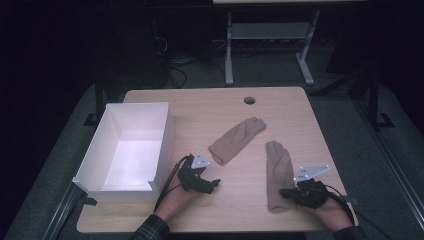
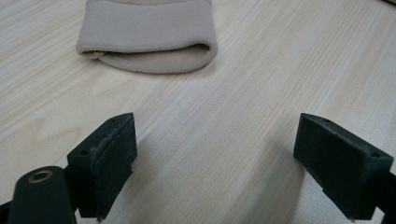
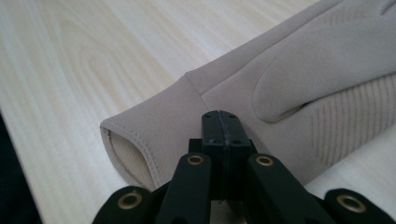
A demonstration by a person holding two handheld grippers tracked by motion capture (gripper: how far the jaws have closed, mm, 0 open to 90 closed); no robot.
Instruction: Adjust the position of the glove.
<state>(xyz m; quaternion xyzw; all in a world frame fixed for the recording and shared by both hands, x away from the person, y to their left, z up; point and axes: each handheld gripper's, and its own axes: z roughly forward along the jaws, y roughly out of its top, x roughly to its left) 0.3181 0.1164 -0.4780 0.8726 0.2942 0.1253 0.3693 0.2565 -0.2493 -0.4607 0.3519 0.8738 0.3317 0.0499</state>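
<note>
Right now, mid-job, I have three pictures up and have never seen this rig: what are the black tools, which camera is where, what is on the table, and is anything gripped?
No robot arm here: a person holds a two-jaw tool in each hand. The high view looks down on the wooden table from the person's side; the other two cameras ride on the tools and look along their jaws.

On the table lie a white open box at the left and two beige gloves. The left gripper stands open over bare wood, its jaws wide apart, facing the cuff of the middle glove without touching it. The right gripper has its jaws pressed together over the cuff end of the right glove; whether it pinches the fabric, I cannot tell.
</note>
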